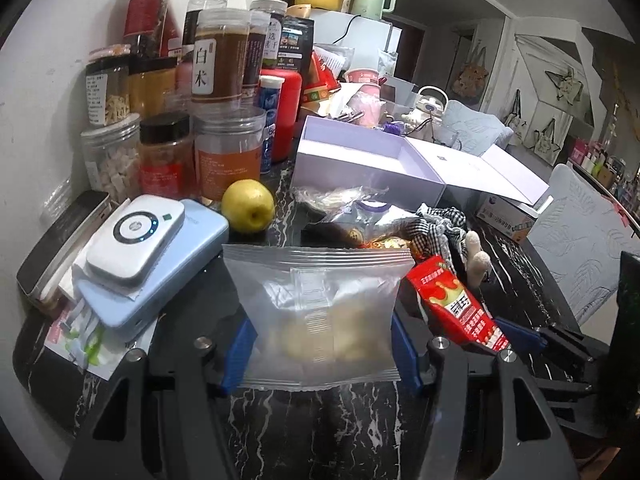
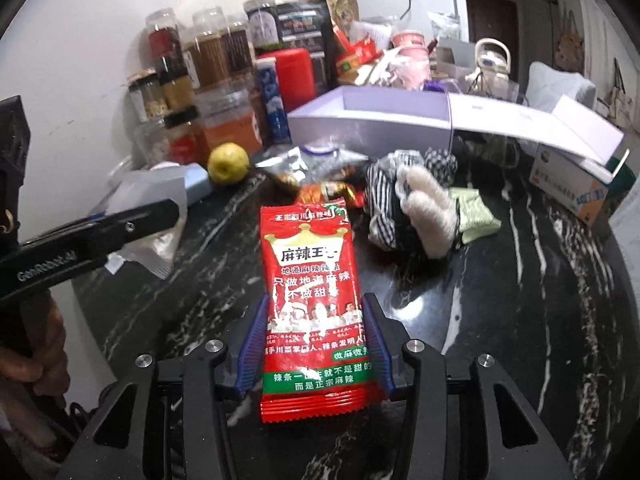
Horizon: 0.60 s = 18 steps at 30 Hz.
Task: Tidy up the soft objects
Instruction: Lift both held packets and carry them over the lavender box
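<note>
My left gripper [image 1: 320,354] is shut on a frosted translucent snack bag [image 1: 320,312] holding pale round pieces, held just above the black marble table [image 1: 320,432]. My right gripper [image 2: 314,346] is shut on a red spicy-snack packet [image 2: 314,300], which also shows in the left wrist view [image 1: 456,304]. An open lilac box [image 1: 368,164] stands behind, also in the right wrist view [image 2: 368,124]. A checkered cloth with a fuzzy white plush [image 2: 424,208] and a pale green pouch [image 2: 476,216] lie right of the packet. More wrapped snacks [image 1: 360,216] lie before the box.
Many jars [image 1: 172,108] and a red canister [image 1: 286,112] stand at the back left. A yellow fruit [image 1: 248,206] sits by a white device on a blue box [image 1: 136,248]. A carton [image 2: 580,188] sits at the right under the box lid. The left tool's arm [image 2: 88,236] crosses the right view.
</note>
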Tool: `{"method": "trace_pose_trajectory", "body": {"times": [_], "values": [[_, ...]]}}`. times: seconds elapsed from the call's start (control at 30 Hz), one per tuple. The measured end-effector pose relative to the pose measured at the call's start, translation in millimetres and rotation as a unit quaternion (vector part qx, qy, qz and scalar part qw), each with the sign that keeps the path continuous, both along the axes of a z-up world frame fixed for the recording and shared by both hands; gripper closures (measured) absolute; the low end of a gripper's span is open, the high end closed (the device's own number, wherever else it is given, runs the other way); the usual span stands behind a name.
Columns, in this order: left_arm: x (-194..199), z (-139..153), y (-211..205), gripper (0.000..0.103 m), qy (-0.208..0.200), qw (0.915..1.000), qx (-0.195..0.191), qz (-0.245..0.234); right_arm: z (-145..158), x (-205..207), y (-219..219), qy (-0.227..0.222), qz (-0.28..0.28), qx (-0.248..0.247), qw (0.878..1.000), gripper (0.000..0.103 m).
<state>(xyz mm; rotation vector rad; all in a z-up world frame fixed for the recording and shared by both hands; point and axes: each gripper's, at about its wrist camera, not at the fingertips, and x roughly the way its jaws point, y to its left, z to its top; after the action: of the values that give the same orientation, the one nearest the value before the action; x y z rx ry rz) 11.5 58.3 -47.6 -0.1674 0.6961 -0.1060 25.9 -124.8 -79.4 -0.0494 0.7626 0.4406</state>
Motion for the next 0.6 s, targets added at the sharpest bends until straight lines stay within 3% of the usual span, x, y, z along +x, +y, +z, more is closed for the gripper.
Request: {"method": "trace_pose_trajectory", "body": {"times": [0.4,0.6], "values": [[11.2,47.3,-19.1,0.043,-0.029,0.9989,0.008,-0.035,41.3,10.1,-22.7,-0.02,0.009,0.047,0.999,0.057],[31.4,73.8,-28.2,0.043,-0.045,0.9979,0.005,-0.047,64.9,27.9,-37.1,-0.034,-0.004,0.047,0.998,0.057]]}}
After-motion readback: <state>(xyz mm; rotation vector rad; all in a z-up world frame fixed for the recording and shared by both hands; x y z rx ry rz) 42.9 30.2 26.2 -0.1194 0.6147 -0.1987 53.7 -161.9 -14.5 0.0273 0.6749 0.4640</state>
